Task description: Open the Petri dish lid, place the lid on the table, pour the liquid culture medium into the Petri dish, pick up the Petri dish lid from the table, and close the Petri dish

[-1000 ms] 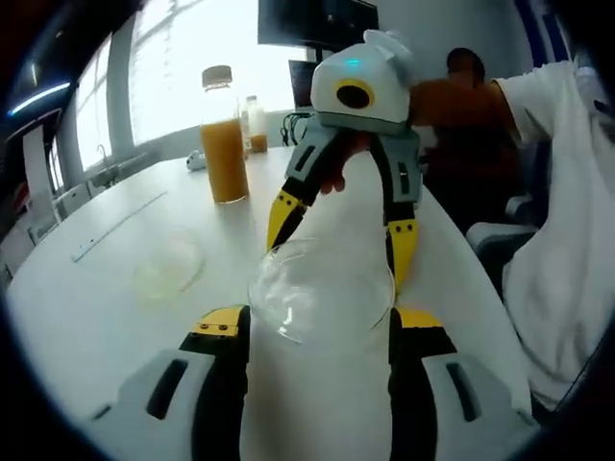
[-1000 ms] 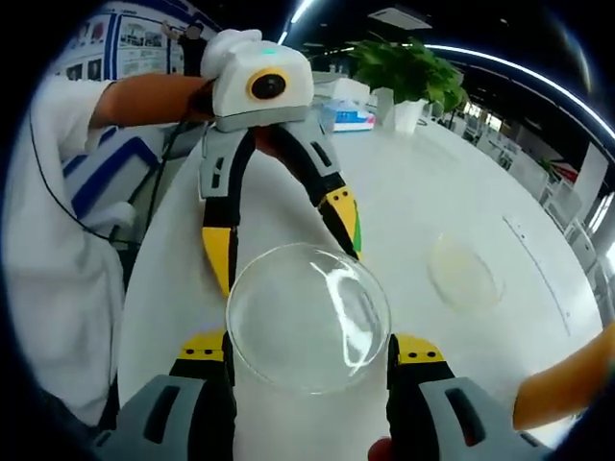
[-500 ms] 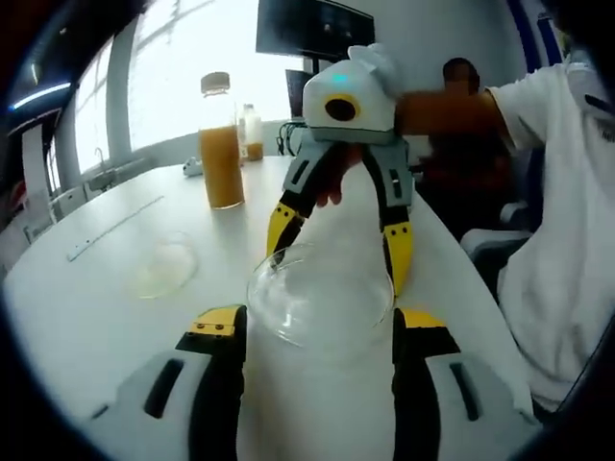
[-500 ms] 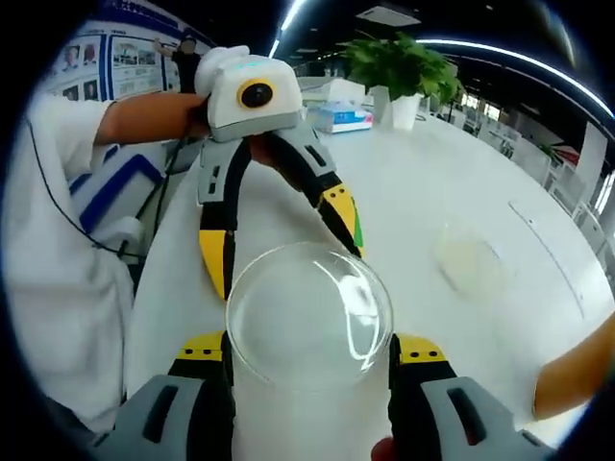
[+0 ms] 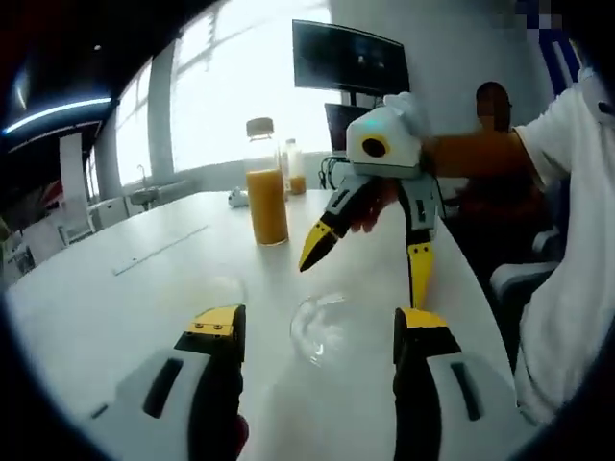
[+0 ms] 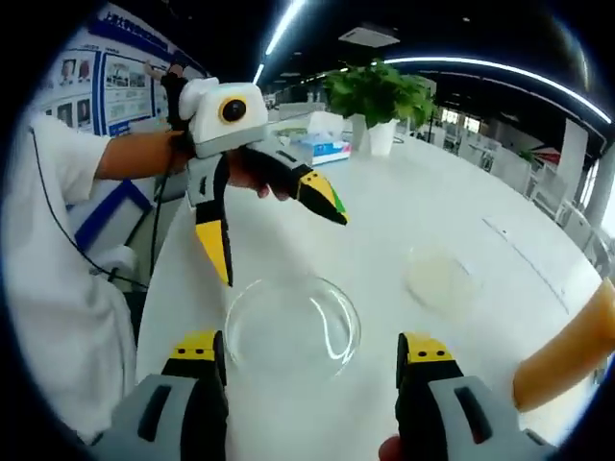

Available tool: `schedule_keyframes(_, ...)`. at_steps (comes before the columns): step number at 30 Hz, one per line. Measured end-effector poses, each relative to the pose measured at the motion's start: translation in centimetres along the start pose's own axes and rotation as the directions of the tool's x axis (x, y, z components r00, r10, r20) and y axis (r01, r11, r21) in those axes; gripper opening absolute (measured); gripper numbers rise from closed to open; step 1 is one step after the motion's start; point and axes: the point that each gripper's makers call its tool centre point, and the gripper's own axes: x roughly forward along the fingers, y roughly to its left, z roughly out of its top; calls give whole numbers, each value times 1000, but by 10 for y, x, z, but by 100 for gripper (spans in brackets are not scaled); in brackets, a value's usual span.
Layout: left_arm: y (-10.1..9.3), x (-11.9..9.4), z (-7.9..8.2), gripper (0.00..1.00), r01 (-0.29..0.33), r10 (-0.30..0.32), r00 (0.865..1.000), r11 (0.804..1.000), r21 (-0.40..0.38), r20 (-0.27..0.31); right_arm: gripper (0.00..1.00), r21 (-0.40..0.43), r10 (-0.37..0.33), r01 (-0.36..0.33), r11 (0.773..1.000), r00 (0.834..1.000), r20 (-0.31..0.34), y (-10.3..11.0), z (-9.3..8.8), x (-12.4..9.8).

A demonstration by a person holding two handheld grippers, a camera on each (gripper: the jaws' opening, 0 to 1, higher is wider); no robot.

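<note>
Left gripper (image 5: 317, 327): fingers spread wide, holding nothing, raised above the table (image 5: 115, 298).
Right gripper (image 6: 312, 351): fingers wide apart, holding nothing.
Lid (image 6: 293, 329): clear, lying on the table between the two grippers, touched by neither.
Dish (image 6: 437, 279): on the table beyond the lid, yellowish inside.
Bottle (image 5: 266, 182): orange liquid, upright, farther off than the lid.

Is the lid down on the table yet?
Yes. The lid lies on the table, both grippers open and clear of it.
</note>
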Motion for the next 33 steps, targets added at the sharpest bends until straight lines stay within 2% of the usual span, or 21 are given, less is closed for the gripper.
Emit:
schedule_keyframes(1,4,-2,3,54,-28,28,1000,1000,4,4,66,-1,3,-3,1000,1000,-11,-1,-1,-4)
schedule_keyframes(4,11,-6,10,54,-73,72,997,996,43,20,65,23,-60,58,998,997,55,-17,15,-14)
schedule_keyframes(6,21,-12,17,54,-139,137,989,990,38,56,65,44,-111,107,993,987,113,-27,26,-23)
schedule_keyframes(8,27,-19,22,54,-184,184,979,983,-4,84,64,60,-166,158,986,971,170,-34,35,-35)
schedule_keyframes(9,31,-22,21,54,-211,210,974,977,9,80,64,51,-184,177,983,966,184,-36,36,-41)
schedule_keyframes(11,38,-29,12,53,-265,264,964,962,62,24,63,43,-194,189,981,959,206,-36,39,-53)
schedule_keyframes(12,41,-33,11,53,-289,288,957,956,53,26,63,74,-218,206,976,948,232,-39,42,-59)
schedule_keyframes(13,39,-35,13,53,-287,286,957,957,34,48,63,75,-223,211,974,945,238,-40,42,-66)
schedule_keyframes(14,39,-38,12,53,-290,288,956,957,23,53,63,77,-249,237,968,931,267,-44,46,-75)
schedule_keyframes(15,41,-42,15,53,-310,309,948,951,-10,78,63,81,-263,251,965,925,274,-45,47,-79)
schedule_keyframes(16,42,-46,15,53,-326,327,941,945,-25,86,63,94,-295,279,956,911,289,-50,48,-88)
schedule_keyframes(18,43,-52,13,53,-348,348,933,937,-16,90,63,117,-343,323,939,884,316,-56,49,-101)
schedule_keyframes(20,45,-60,13,53,-388,386,917,922,1,101,62,145,-394,366,919,853,343,-56,50,-113)
schedule_keyframes(21,46,-65,14,53,-403,402,908,915,-18,116,62,164,-417,383,909,835,358,-59,50,-119)
schedule_keyframes(22,47,-70,16,52,-423,423,897,906,-31,130,62,175,-430,393,903,820,377,-59,50,-125)
schedule_keyframes(25,52,-86,21,51,-487,496,849,868,-99,181,61,245,-495,431,869,762,418,-64,50,-142)
schedule_keyframes(26,52,-90,23,51,-495,511,837,860,-124,196,61,258,-532,466,846,729,430,-67,49,-151)
schedule_keyframes(27,54,-97,25,51,-513,537,816,843,-158,213,61,269,-546,475,838,718,432,-68,48,-154)
schedule_keyframes(31,61,-121,25,50,-605,625,748,780,-159,223,60,332,-657,569,753,614,439,-76,38,-181)
schedule_keyframes(32,63,-127,26,50,-624,644,729,764,-163,230,59,352,-675,578,736,592,440,-77,36,-186)
schedule_keyframes(33,65,-135,26,49,-644,668,707,744,-178,234,58,347,-678,584,734,591,438,-76,32,-188)
